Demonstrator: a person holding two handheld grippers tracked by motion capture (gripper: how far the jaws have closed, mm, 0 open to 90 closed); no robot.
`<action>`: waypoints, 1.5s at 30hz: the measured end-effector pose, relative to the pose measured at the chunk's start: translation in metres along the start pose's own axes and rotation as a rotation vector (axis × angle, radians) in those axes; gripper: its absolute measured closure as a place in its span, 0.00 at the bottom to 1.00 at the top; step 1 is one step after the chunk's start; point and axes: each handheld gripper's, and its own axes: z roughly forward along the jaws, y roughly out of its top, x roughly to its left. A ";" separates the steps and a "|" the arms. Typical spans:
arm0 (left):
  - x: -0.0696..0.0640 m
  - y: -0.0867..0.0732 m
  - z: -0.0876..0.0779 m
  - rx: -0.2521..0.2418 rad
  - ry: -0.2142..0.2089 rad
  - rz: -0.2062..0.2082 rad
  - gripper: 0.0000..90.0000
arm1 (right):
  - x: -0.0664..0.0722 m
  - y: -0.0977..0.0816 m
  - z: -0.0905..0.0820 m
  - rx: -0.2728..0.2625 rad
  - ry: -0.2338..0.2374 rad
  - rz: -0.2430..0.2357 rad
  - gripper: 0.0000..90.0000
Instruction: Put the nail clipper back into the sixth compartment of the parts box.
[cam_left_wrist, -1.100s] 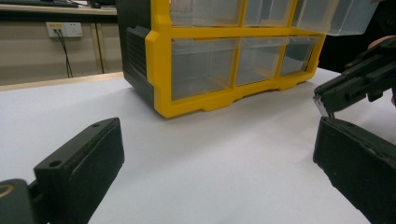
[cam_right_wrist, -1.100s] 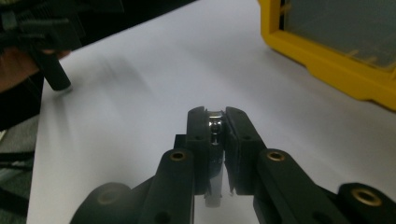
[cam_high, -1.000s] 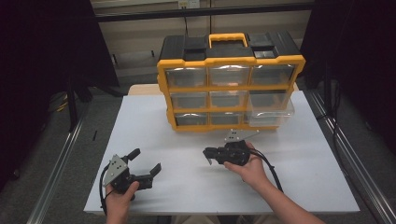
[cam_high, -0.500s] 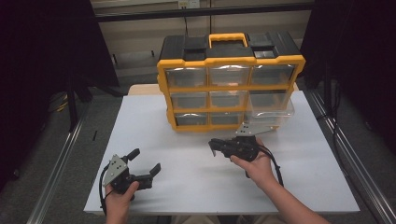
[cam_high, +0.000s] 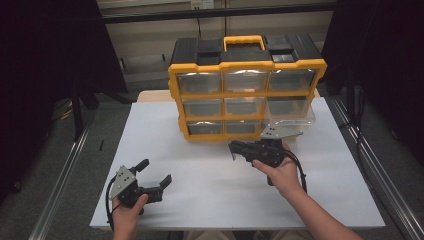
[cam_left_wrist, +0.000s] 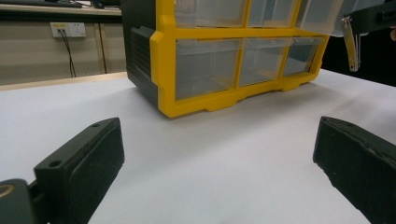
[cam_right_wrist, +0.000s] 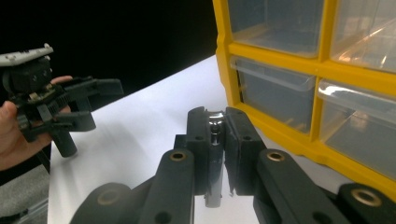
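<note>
A white table is taken up at its far half by a yellow-framed organiser with a black top, a yellow handle and three rows of clear drawers, its front turned towards the person so that the drawers can be reached. One clear drawer at the right of the middle row is drawn out beyond the frame — presumably left open so that something can be put in or taken out.

Just in front of that open drawer the right gripper is held above the table in the person's right hand, its jaws pointing leftwards across the organiser's front. In the right gripper view the jaws are seen pressed together on a small shiny metal piece, gripped upright between the pads, with its lower end poking out beneath them. It looks like a socket or bit, though the blur and the pads hide too much to be sure. It is pinched near the fingertips, probably so that it can be lowered into a drawer without the jaws fouling the walls.

The left gripper is kept low at the table's near left corner, well apart from the organiser, in the left hand. Its jaws are spread wide with nothing between them — bare table is seen through the gap in the left gripper view.
</note>
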 end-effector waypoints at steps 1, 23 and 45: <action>0.000 0.000 0.000 -0.001 0.000 0.000 0.02 | 0.000 0.001 -0.001 -0.001 -0.001 0.001 0.91; 0.000 0.000 0.000 0.001 -0.001 -0.001 0.02 | -0.005 0.027 -0.019 -0.050 -0.025 -0.004 0.91; 0.000 0.000 0.001 -0.003 -0.010 -0.006 0.02 | -0.014 0.050 -0.036 -0.095 -0.062 0.004 0.91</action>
